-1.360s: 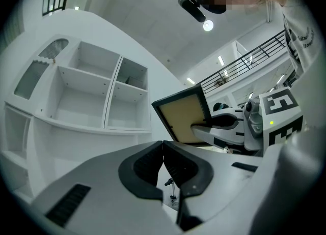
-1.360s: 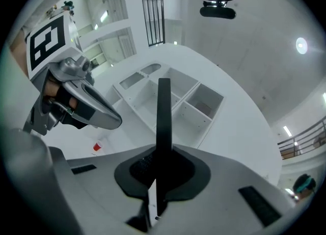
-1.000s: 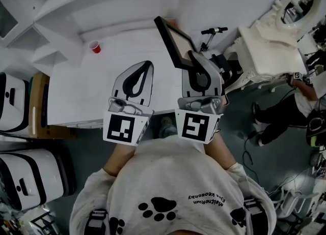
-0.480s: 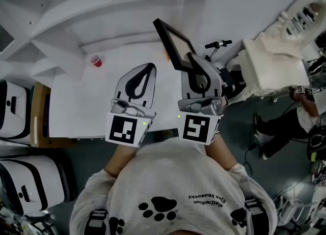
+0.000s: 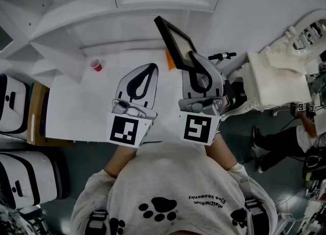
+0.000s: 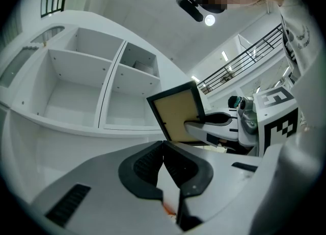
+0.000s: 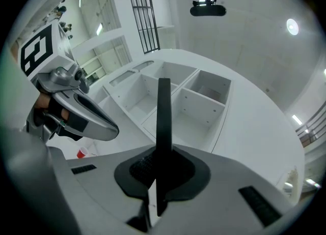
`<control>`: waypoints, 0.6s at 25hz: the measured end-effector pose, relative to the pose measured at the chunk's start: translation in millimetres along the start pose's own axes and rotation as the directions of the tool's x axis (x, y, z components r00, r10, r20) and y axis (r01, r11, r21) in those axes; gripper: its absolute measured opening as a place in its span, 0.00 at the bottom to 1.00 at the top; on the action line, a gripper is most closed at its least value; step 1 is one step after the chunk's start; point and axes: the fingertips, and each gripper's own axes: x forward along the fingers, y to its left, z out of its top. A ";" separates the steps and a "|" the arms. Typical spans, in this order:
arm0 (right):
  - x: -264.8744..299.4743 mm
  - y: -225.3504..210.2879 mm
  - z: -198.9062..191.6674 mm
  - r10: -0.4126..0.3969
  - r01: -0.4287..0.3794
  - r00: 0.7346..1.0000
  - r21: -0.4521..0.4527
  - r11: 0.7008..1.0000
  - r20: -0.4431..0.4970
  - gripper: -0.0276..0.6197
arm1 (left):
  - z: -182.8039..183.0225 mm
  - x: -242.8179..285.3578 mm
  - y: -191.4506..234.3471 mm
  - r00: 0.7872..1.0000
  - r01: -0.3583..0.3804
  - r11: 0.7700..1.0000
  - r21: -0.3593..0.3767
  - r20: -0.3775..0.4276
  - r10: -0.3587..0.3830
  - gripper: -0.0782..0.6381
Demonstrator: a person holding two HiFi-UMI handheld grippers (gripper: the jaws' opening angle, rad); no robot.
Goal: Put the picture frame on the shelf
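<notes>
The picture frame [image 5: 175,40], black-rimmed with a tan back [image 6: 178,117], is held up in the air, tilted, over the white table's [image 5: 91,101] far edge. My right gripper [image 5: 193,56] is shut on its lower edge. In the right gripper view the frame [image 7: 164,112] shows edge-on, clamped between the pads. The white shelf [image 5: 127,0] with open compartments [image 6: 76,91] stands just behind the table, ahead of the frame. My left gripper [image 5: 150,66] hovers beside the right one, shut with nothing in it; its tips meet [image 6: 163,144].
A red cup [image 5: 96,65] stands on the table's far left part. A small orange thing [image 5: 169,59] lies under the frame. White cases [image 5: 15,101] sit on the floor at left. At right are white furniture [image 5: 275,76] and a person [image 5: 285,137].
The head view has shifted toward the shelf, which now fills more of the top. Both grippers and the frame hold the same pose, a little closer to the shelf.
</notes>
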 end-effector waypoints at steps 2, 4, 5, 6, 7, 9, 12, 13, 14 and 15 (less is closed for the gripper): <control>5.0 -3.0 -3.7 0.010 -0.010 1.000 0.008 1.000 0.002 0.11 | 1.2 6.8 1.0 1.000 -0.007 1.000 -0.003 0.005 0.007 0.14; 9.7 -4.7 -5.1 0.019 -0.019 1.000 0.014 1.000 0.002 0.11 | 3.1 12.2 1.8 1.000 -0.004 1.000 -0.004 0.009 0.004 0.14; 11.8 -4.5 -4.9 0.024 -0.024 1.000 0.015 1.000 0.001 0.11 | 4.1 13.8 2.5 1.000 -0.003 1.000 -0.005 0.011 0.003 0.14; 13.4 -3.6 -4.1 0.028 -0.028 1.000 0.015 0.999 0.001 0.11 | 5.3 14.6 3.6 1.000 -0.002 1.000 -0.006 0.013 0.002 0.14; 14.7 -2.3 -2.6 0.030 -0.030 1.000 0.015 0.999 0.002 0.11 | 6.4 14.6 4.9 1.000 -0.002 1.000 -0.007 0.015 0.002 0.14; 17.1 -0.7 0.0 0.028 -0.028 1.000 0.015 1.000 0.004 0.11 | 8.3 14.7 7.2 1.000 0.003 1.000 -0.008 0.017 -0.003 0.14; 25.5 -4.0 -3.9 0.010 -0.010 1.000 0.000 1.000 -0.004 0.11 | 7.9 22.0 11.5 1.000 0.016 1.000 -0.013 0.015 -0.016 0.14; 28.8 -5.2 -6.1 0.007 -0.007 1.000 -0.007 1.000 -0.011 0.11 | 7.8 25.2 13.7 1.000 0.020 1.000 -0.017 0.015 -0.020 0.14; 31.5 -6.1 -7.9 0.004 -0.005 1.000 -0.013 1.000 -0.018 0.11 | 8.4 27.8 15.8 1.000 0.024 1.000 -0.020 0.016 -0.024 0.14; 33.6 -7.4 -9.0 0.000 0.000 1.000 -0.019 1.000 -0.024 0.11 | 9.6 29.7 17.6 0.999 0.028 0.999 -0.018 0.019 -0.028 0.14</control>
